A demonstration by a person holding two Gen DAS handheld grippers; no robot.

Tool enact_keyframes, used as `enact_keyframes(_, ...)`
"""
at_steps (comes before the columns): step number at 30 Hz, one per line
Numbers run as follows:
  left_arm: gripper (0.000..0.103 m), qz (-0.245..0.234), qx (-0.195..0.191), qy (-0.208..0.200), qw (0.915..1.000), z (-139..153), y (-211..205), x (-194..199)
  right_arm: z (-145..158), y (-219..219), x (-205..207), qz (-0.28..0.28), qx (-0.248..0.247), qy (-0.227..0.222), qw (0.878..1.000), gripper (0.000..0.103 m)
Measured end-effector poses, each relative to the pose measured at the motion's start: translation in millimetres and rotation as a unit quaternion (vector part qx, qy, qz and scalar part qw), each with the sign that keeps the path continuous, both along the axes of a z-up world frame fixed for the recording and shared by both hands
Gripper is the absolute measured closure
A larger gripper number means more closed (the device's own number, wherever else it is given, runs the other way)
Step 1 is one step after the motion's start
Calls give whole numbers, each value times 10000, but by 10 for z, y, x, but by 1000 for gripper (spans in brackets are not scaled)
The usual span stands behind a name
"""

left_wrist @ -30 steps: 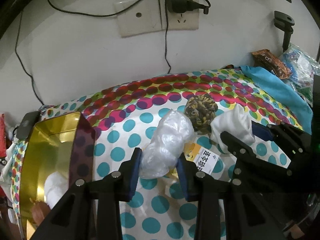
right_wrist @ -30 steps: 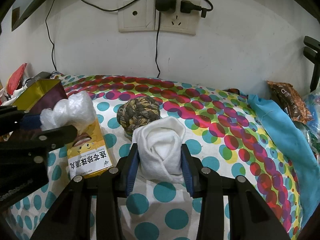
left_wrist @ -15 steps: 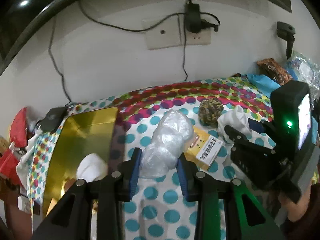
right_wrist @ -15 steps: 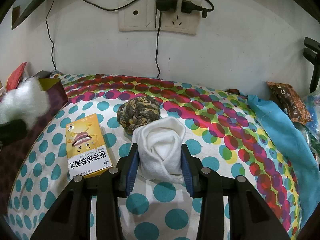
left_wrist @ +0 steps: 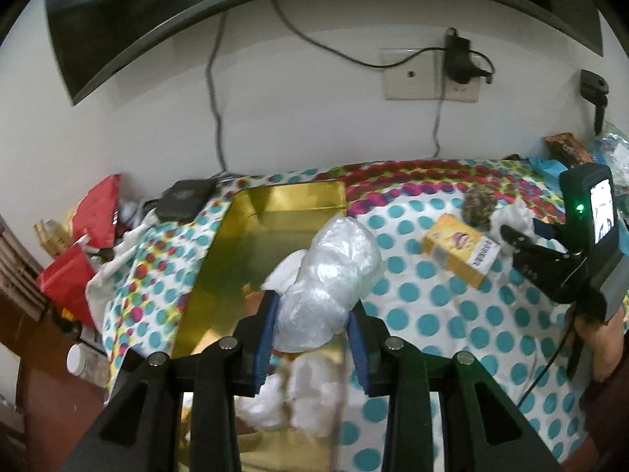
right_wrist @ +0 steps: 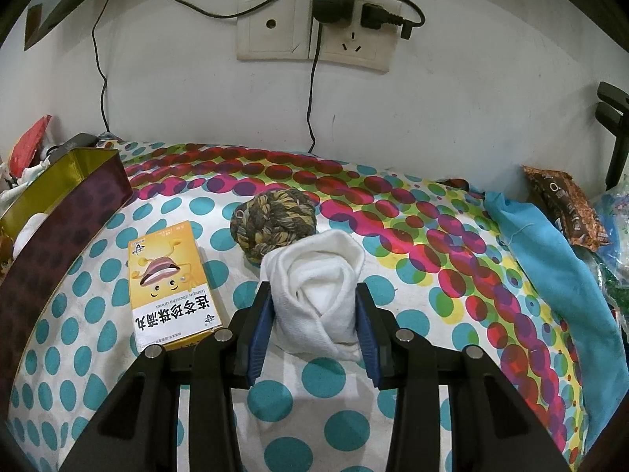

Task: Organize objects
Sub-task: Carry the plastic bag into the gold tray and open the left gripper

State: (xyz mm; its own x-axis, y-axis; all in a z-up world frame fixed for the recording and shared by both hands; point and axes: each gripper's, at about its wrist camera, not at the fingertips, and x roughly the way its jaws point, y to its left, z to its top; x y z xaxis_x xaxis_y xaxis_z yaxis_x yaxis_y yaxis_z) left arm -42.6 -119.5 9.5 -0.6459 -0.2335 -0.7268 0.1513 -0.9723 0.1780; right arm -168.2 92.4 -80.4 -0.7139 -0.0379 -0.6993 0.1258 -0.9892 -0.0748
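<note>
We see a worktop under a polka-dot cloth [right_wrist: 334,381], and on its left side a gold-lined rectangular tin box [left_wrist: 251,251] with white bundles inside. Our left tongs [left_wrist: 312,338] pinch a crumpled clear plastic bag [left_wrist: 334,283], held above the box's right edge. Our right tongs [right_wrist: 314,334] pinch a rolled white towel [right_wrist: 314,287] sitting on the cloth. Beside it lie a yellow cardboard medicine box [right_wrist: 169,283] and, touching the towel's far side, a braided olive-and-yellow rope ball [right_wrist: 275,220].
</note>
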Motion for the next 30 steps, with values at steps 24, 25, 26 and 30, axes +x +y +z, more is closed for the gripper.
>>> enact_keyframes(24,69,568,616,-293,9960,-250,-917,-78,0,-60,-4,-17,294,24,9996,66)
enact_keyframes(25,69,582,584,-302,9961,-266,-930,-117,0,-66,1,-20,304,25,9995,66)
enact_keyframes(26,69,566,548,-305,9964,-278,-941,-157,0,-48,-4,-23,305,23,9995,66)
enact_keyframes(30,69,563,425,-368,9968,-342,-998,-359,0,-66,-5,-25,313,23,9995,65)
